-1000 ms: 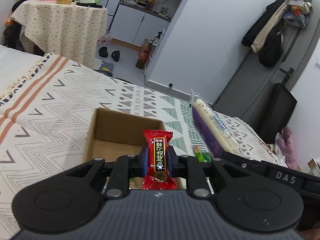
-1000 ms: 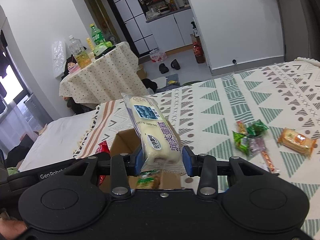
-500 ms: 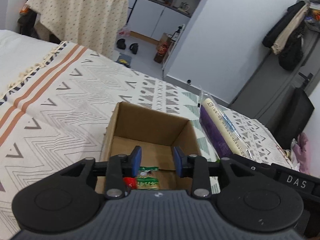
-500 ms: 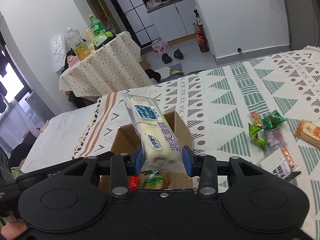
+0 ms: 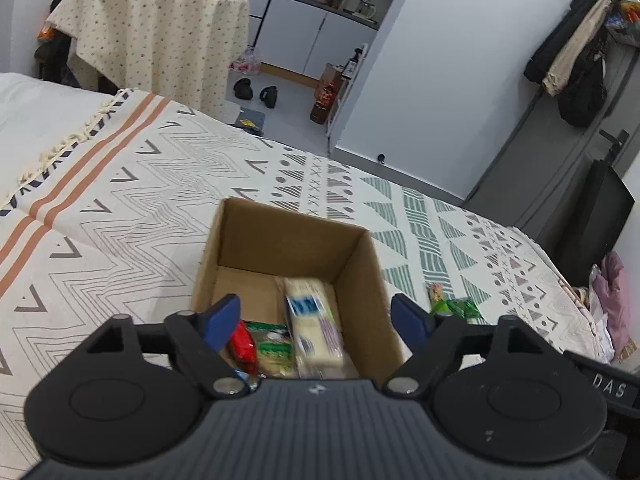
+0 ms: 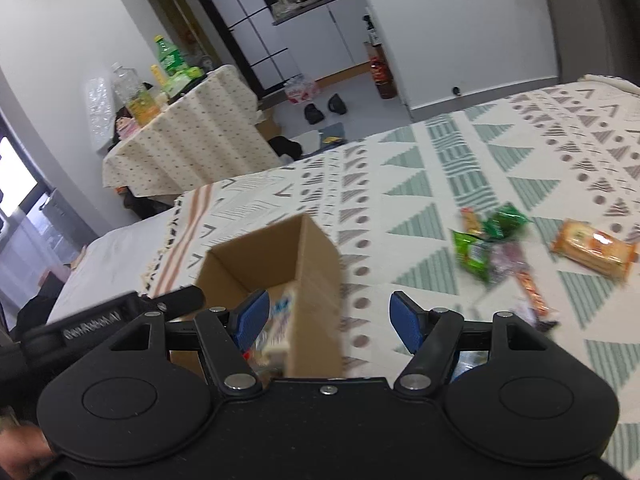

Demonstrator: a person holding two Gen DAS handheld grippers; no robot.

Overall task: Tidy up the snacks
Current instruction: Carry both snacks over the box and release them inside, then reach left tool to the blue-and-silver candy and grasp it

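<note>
Snacks sit in two groups. In the lower middle of your left view, the cardboard box [image 5: 288, 264] holds a red packet [image 5: 245, 346], a green packet [image 5: 273, 350] and the long white roll pack [image 5: 314, 322], lying flat on its floor so more can go on top. Your left gripper [image 5: 318, 318] hangs over the box, jaws spread wide and empty.

In your right view, the right gripper [image 6: 328, 316] is likewise released and holds nothing; it straddles the box's right wall at lower centre. At middle right, loose snacks wait on the patterned bedspread [image 6: 472, 168]: green packets [image 6: 486, 240], an orange stick [image 6: 532, 292] and an orange cracker pack [image 6: 592, 250]. You probably fetch those next.
</note>
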